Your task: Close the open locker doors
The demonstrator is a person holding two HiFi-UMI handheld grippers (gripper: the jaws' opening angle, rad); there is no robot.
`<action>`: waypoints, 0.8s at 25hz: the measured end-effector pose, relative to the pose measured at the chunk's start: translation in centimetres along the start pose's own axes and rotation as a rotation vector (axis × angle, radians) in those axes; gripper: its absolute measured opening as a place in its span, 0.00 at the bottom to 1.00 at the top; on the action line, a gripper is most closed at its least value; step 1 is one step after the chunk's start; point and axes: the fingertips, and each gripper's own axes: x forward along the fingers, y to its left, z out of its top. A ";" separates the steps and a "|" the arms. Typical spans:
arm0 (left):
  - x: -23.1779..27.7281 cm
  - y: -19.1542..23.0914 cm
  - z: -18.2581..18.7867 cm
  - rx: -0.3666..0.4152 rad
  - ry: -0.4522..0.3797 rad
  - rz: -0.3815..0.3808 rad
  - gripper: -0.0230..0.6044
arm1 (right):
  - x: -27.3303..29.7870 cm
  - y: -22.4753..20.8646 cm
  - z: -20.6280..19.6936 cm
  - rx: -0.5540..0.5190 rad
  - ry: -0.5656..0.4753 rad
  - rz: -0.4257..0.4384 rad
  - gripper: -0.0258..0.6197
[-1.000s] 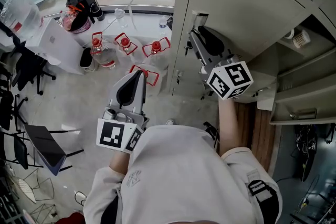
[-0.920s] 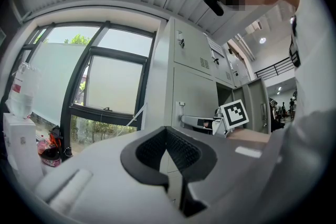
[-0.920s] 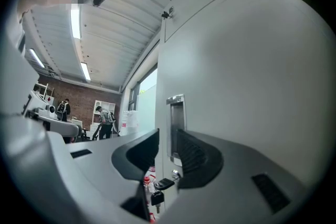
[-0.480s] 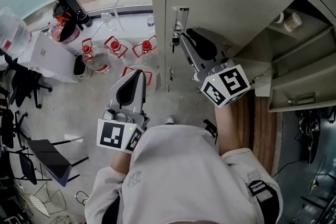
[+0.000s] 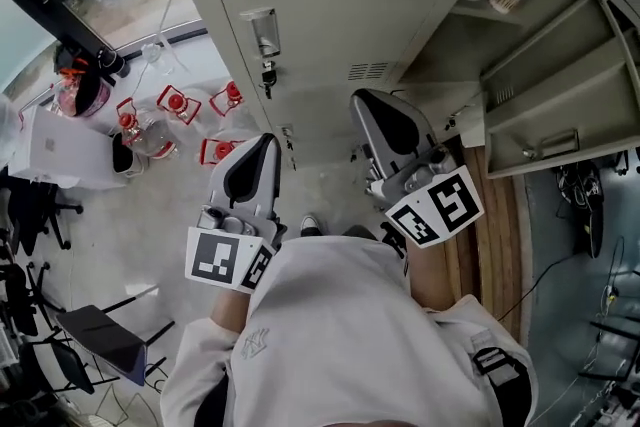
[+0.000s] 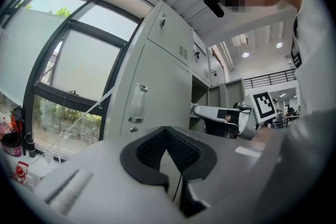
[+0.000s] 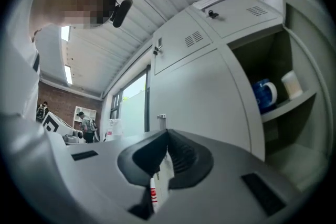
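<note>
Just right of right gripper, open locker shows bare shelves; its door not clearly visible. Right gripper and left gripper both pinched closed, empty. Recommended: press door's free edge with closed jaws, steadily, until flush.

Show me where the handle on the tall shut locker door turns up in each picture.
Head view: the door handle, upper left of centre.
Left gripper view: left of centre, mid-height.
Right gripper view: small, near dead centre.
Shared landmark: the open locker, right of the handle in all three.
</note>
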 end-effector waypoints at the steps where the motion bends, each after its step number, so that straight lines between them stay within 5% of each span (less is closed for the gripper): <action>1: 0.6 -0.7 -0.2 0.000 0.003 -0.017 0.05 | -0.8 -0.6 -0.1 0.006 -0.001 -0.020 0.06; 10: 5.4 -7.8 -0.8 0.002 0.016 -0.096 0.05 | -7.4 -4.8 0.0 0.044 0.019 -0.096 0.06; 20: 10.3 -19.8 -1.9 0.000 0.002 -0.100 0.05 | -17.4 -10.0 2.9 0.055 0.019 -0.022 0.06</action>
